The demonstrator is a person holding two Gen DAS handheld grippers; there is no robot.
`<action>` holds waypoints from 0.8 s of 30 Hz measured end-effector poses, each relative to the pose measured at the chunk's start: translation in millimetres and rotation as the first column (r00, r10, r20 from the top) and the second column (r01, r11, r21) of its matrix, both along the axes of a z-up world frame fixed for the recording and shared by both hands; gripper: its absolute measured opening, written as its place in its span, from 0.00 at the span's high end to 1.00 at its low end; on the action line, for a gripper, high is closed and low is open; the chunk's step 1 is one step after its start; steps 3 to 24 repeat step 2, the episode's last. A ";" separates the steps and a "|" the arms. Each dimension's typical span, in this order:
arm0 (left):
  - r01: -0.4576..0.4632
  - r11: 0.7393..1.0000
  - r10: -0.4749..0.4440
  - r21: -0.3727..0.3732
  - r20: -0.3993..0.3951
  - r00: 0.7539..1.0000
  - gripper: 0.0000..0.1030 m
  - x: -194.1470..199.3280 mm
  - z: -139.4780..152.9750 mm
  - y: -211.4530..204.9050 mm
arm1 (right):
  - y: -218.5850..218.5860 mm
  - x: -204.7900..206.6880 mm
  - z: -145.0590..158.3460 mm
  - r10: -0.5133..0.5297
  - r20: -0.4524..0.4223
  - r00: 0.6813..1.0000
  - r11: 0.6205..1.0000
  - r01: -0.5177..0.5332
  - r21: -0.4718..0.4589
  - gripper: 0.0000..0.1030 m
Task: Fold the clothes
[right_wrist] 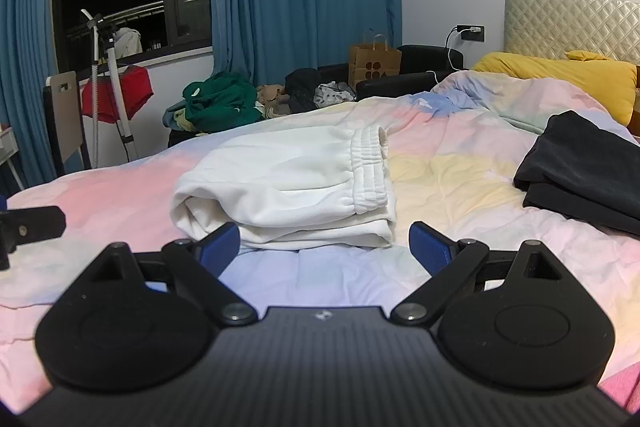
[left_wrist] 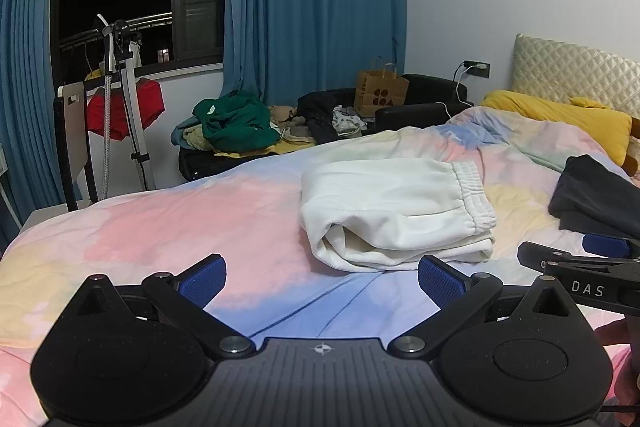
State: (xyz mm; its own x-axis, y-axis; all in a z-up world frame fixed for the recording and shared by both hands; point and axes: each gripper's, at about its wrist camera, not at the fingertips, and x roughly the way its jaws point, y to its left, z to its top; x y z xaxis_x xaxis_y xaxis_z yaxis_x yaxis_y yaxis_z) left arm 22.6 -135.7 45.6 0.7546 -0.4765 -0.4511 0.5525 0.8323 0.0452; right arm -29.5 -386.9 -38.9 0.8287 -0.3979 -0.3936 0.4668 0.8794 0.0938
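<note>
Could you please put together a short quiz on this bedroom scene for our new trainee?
1. True or false: the left gripper is shut on the white trousers.
2. Which lies to the right of the white trousers on the bedspread?
A. a red towel
B. a folded dark garment
C. a paper bag
3. Fill in: the pillow by the headboard is ____ in colour.

Key
1. False: both the left gripper and the right gripper are open and hold nothing; the trousers lie folded on the bed.
2. B
3. yellow
</note>
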 end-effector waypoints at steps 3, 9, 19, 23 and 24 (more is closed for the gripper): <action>0.000 1.000 0.000 -0.002 0.000 1.000 0.00 0.1 0.0 0.3 | -0.1 0.2 -0.1 -0.002 -0.001 1.000 1.000 0.002 -0.001 0.10; 0.000 1.000 0.000 -0.002 0.000 1.000 0.00 0.1 0.0 0.3 | -0.1 0.2 -0.1 -0.002 -0.001 1.000 1.000 0.002 -0.001 0.10; 0.000 1.000 0.000 -0.002 0.000 1.000 0.00 0.1 0.0 0.3 | -0.1 0.2 -0.1 -0.002 -0.001 1.000 1.000 0.002 -0.001 0.10; 0.000 1.000 0.000 -0.002 0.000 1.000 0.00 0.1 0.0 0.3 | -0.1 0.2 -0.1 -0.002 -0.001 1.000 1.000 0.002 -0.001 0.10; 0.000 1.000 0.000 -0.002 0.000 1.000 0.00 0.1 0.0 0.3 | -0.1 0.2 -0.1 -0.002 -0.001 1.000 1.000 0.002 -0.001 0.10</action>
